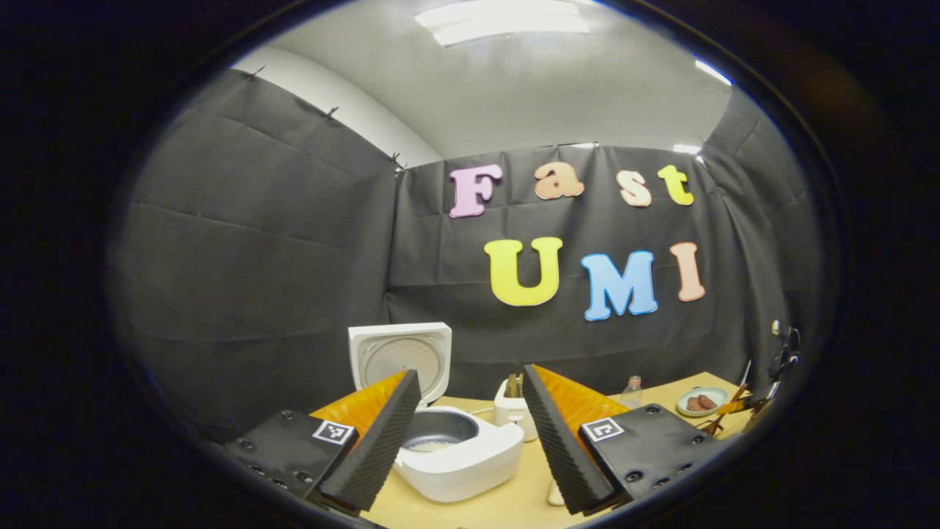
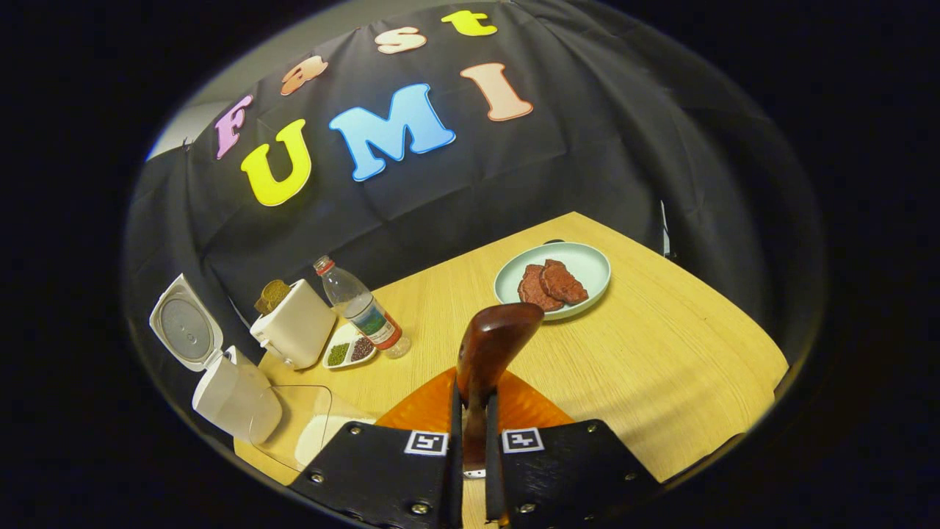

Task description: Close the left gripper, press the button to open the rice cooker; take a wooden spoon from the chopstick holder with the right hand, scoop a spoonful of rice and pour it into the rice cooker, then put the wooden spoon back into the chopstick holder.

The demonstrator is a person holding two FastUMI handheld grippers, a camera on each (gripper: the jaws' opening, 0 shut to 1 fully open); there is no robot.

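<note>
The white rice cooker (image 1: 459,459) stands with its lid (image 1: 400,356) raised. Its grey inner pot (image 1: 438,428) holds a little rice. My left gripper (image 1: 470,371) hovers open just in front of the cooker with nothing between its fingers. The white chopstick holder (image 1: 512,413) stands right behind the cooker. My right gripper (image 2: 474,393) is shut on the handle of a dark wooden spoon (image 2: 493,334), whose bowl points up over the table. In the right gripper view the open cooker (image 2: 235,397) and the chopstick holder (image 2: 297,330) are far off to the left.
On the wooden table (image 2: 661,353) stand a plastic bottle (image 2: 363,308), a small dish of beans (image 2: 349,351) and a pale green plate with meat (image 2: 552,279). A clear container (image 2: 294,426) sits beside the cooker. The bottle (image 1: 631,391) and plate (image 1: 703,402) are right of the holder.
</note>
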